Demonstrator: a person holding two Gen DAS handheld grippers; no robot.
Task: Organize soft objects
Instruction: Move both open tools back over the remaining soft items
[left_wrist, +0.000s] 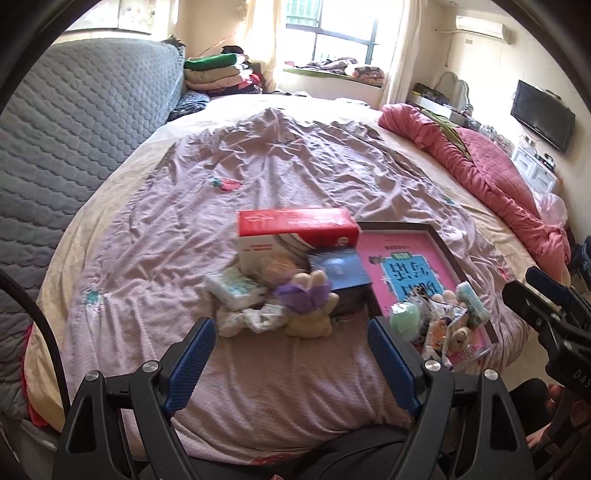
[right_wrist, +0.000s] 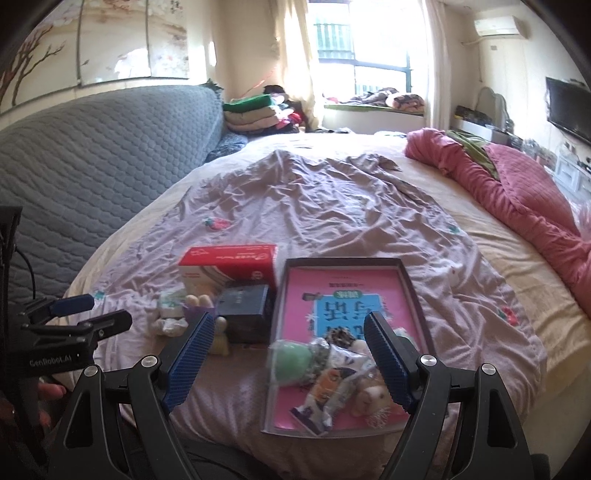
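Observation:
A pink-bottomed box lid (left_wrist: 436, 236) (right_wrist: 402, 273) lies on the bed. In it lie a green plush ball (left_wrist: 406, 318) (right_wrist: 291, 363), a printed soft packet (right_wrist: 328, 391) and a small beige plush animal (right_wrist: 373, 400). Left of the lid a yellow plush toy with a purple cloth (left_wrist: 308, 306) (right_wrist: 201, 308), white tissue packs (left_wrist: 234, 290) and crumpled white socks (left_wrist: 255, 319) lie on the sheet. My left gripper (left_wrist: 291, 328) is open and empty, just short of the plush toy. My right gripper (right_wrist: 290, 321) is open and empty over the lid's near end.
A red and white carton (left_wrist: 295, 230) (right_wrist: 229, 264) and a dark blue box (left_wrist: 340, 275) (right_wrist: 245, 308) stand behind the soft things. A pink quilt (left_wrist: 498, 177) lies along the bed's right side. A grey padded headboard (left_wrist: 66, 147) is at the left.

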